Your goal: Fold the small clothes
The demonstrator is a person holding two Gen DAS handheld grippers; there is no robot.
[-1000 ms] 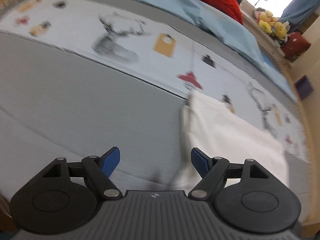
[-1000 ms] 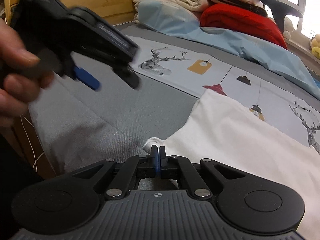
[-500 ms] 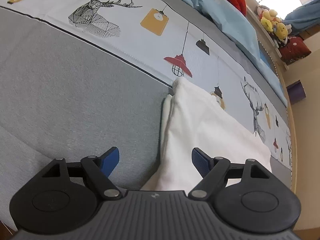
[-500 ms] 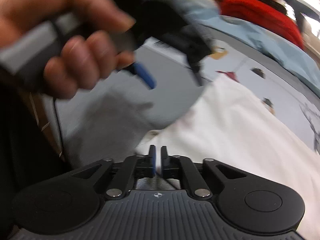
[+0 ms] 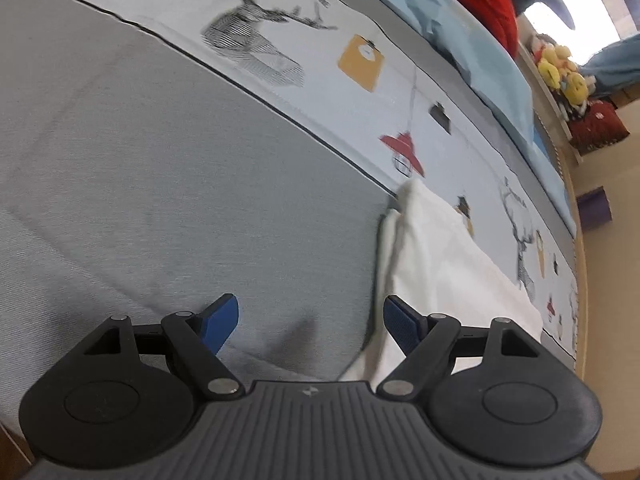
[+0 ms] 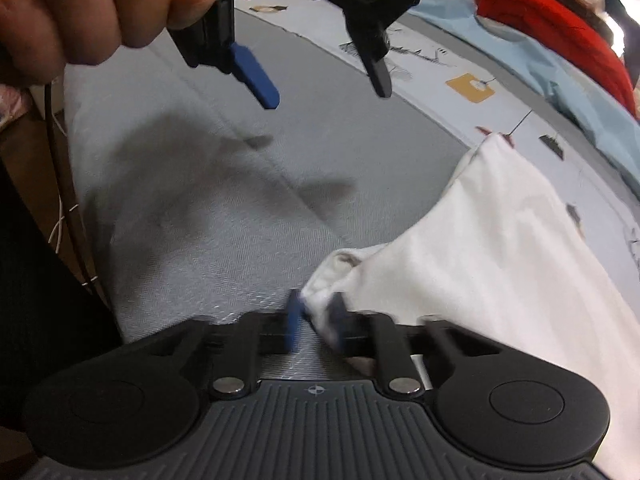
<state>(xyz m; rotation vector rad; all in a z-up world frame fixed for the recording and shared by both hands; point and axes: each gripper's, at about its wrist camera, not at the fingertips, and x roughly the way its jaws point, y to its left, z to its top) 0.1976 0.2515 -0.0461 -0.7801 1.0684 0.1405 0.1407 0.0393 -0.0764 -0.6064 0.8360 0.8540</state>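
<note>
Since a second ago, both of your grippers have dropped closer to the bed, and your right gripper (image 6: 314,314), then clamped flat with nothing in it, now has the corner of the white garment (image 6: 492,248) between its blue pads; its jaws are closing on that bunched corner, and motion blur hides whether the pads already press.

At far left in the right wrist view, your hand (image 6: 80,4) grips the handle of your left gripper (image 6: 324,72), which hangs above the bedding with its jaws spread wide and nothing between them. Below it lies a grey bedspread (image 5: 160,160), finely woven and smooth, bordered by a pale printed sheet (image 5: 360,92) with deer heads, yellow tags and red lamps.

To the right, the white garment lies flat on the bed, soft cotton with a rolled left edge; its far side is cut off by the frame. Beyond it sit a light blue cover (image 5: 472,40) and a red blanket (image 6: 560,32). At far right, yellow soft toys (image 5: 560,68) rest on a shelf, small and blurred.
</note>
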